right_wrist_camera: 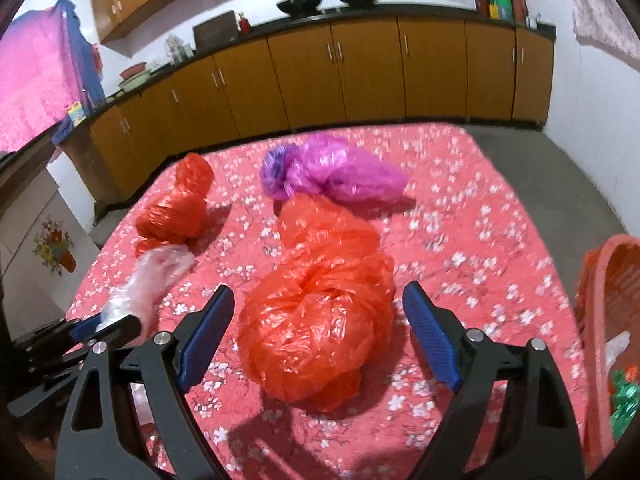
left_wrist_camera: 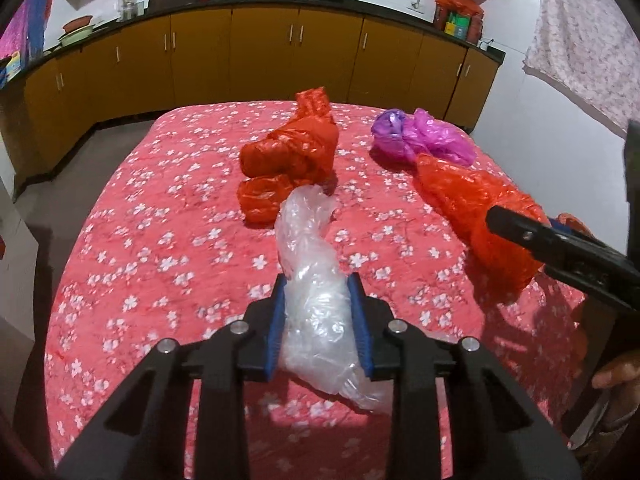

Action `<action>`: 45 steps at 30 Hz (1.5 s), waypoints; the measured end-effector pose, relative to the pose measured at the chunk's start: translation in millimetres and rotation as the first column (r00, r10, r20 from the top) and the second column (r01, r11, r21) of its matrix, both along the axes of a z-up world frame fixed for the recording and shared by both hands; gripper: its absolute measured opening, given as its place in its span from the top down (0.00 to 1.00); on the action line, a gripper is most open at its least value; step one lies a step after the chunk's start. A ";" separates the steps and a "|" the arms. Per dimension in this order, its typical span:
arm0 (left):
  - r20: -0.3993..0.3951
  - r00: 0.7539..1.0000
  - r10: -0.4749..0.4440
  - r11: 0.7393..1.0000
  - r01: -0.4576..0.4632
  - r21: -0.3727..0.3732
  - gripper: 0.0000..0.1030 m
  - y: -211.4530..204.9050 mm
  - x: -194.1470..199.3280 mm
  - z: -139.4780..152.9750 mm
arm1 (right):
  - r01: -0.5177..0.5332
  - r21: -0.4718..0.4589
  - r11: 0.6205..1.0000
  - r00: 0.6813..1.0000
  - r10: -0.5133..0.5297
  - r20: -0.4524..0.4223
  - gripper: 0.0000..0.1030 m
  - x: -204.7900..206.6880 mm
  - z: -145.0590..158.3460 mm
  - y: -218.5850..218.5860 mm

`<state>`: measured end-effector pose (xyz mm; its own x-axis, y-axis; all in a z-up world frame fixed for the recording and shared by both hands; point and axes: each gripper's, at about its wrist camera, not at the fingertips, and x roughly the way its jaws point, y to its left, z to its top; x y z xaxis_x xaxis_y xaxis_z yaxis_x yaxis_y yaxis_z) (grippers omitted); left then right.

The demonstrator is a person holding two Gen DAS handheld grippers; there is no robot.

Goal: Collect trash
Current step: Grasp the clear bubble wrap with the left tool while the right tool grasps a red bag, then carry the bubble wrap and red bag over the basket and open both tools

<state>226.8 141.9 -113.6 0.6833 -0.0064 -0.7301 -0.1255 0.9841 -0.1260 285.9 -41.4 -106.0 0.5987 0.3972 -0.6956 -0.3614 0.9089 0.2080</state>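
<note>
My left gripper [left_wrist_camera: 320, 286] is shut on a clear crumpled plastic bag [left_wrist_camera: 310, 280], held just over the pink flowered table cover [left_wrist_camera: 160, 240]. My right gripper [right_wrist_camera: 318, 294] is open, its jaws on either side of a large orange-red plastic bag [right_wrist_camera: 320, 312] that lies on the cover; this bag also shows in the left wrist view [left_wrist_camera: 476, 208]. A second orange-red bag [left_wrist_camera: 294, 156] lies at the middle, also in the right wrist view [right_wrist_camera: 180, 204]. A purple-pink bag [right_wrist_camera: 332, 172] lies behind. The clear bag shows at the left of the right wrist view [right_wrist_camera: 148, 280].
A pink-red basket [right_wrist_camera: 608, 320] with some trash in it stands at the right edge of the table. Yellow-brown cabinets [left_wrist_camera: 260, 52] under a dark counter with pans run along the far wall. Grey floor [right_wrist_camera: 580, 168] lies beyond the table's right side.
</note>
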 end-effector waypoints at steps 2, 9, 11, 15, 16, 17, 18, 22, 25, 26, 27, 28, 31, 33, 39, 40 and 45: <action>0.002 1.000 0.001 1.000 -0.001 -0.002 0.70 0.6 -1.9 0.2 | -0.002 -0.001 1.000 0.999 0.002 -0.032 0.41 1.1 -5.8 -1.9; 0.015 1.000 -0.010 1.000 0.010 -0.010 0.70 -4.3 -8.8 5.3 | 0.016 0.005 1.000 1.000 -0.016 -0.024 0.59 -9.6 -1.4 -19.9; 0.026 1.000 -0.017 1.000 0.018 -0.012 0.70 -8.1 -11.7 9.6 | 0.032 0.011 0.999 0.999 -0.031 -0.018 0.59 -15.1 2.4 -29.8; 0.048 0.998 -0.036 0.999 0.036 -0.010 0.70 -16.3 -14.2 19.5 | 0.057 0.017 0.998 0.998 -0.056 -0.006 0.60 -25.4 9.3 -48.5; 0.053 0.998 -0.039 0.999 0.040 -0.010 0.70 -18.7 -14.5 21.5 | 0.064 0.020 0.998 0.998 -0.064 -0.003 0.60 -29.7 11.5 -54.7; 0.058 0.997 -0.043 0.999 0.044 -0.010 0.70 -21.0 -14.6 23.9 | 0.072 0.021 0.997 0.997 -0.072 0.001 0.60 -33.3 13.3 -60.2; 0.064 0.997 -0.048 0.999 0.048 -0.011 0.70 -23.4 -14.5 27.0 | 0.080 0.022 0.997 0.997 -0.081 0.005 0.60 -37.7 15.5 -65.4; 0.097 0.992 -0.077 0.997 0.078 -0.012 0.70 -37.1 -14.6 40.0 | 0.122 0.021 0.992 0.992 -0.122 0.029 0.60 -56.1 24.1 -87.2; 0.120 0.987 -0.108 0.994 0.110 -0.008 0.70 -50.6 -14.5 50.3 | 0.170 0.020 0.985 0.984 -0.170 0.053 0.60 -69.9 32.4 -109.6; 0.127 0.985 -0.120 0.993 0.121 -0.006 0.70 -55.5 -14.4 53.1 | 0.180 0.022 0.983 0.982 -0.181 0.057 0.60 -72.4 34.0 -113.7; 0.133 0.982 -0.131 0.991 0.132 -0.004 0.70 -60.8 -14.3 55.9 | 0.196 0.024 0.980 0.978 -0.197 0.062 0.60 -76.4 36.4 -121.1; 0.140 0.980 -0.145 0.989 0.146 -0.003 0.70 -67.2 -13.8 58.9 | 0.211 0.025 0.977 0.975 -0.212 0.069 0.60 -80.4 38.6 -128.0; 0.159 0.971 -0.180 0.983 0.183 0.000 0.70 -83.1 -11.8 65.7 | 0.246 0.019 0.969 0.965 -0.247 0.085 0.60 -88.1 42.4 -143.2; 0.170 0.964 -0.203 0.979 0.206 0.002 0.70 -95.1 -10.3 70.1 | 0.268 0.016 0.963 0.958 -0.269 0.095 0.60 -93.3 44.3 -153.5; 0.190 0.945 -0.267 0.962 0.272 -0.002 0.70 -129.8 -1.6 79.5 | 0.326 0.013 0.945 0.938 -0.326 0.116 0.60 -104.4 46.8 -178.5; 0.192 0.942 -0.274 0.960 0.281 -0.005 0.70 -134.1 0.3 80.6 | 0.335 0.012 0.942 0.935 -0.334 0.119 0.60 -106.0 47.5 -183.7; 0.203 0.924 -0.324 0.943 0.333 -0.012 0.70 -165.8 7.8 87.5 | 0.390 0.013 0.921 0.913 -0.388 0.129 0.60 -111.1 48.5 -205.2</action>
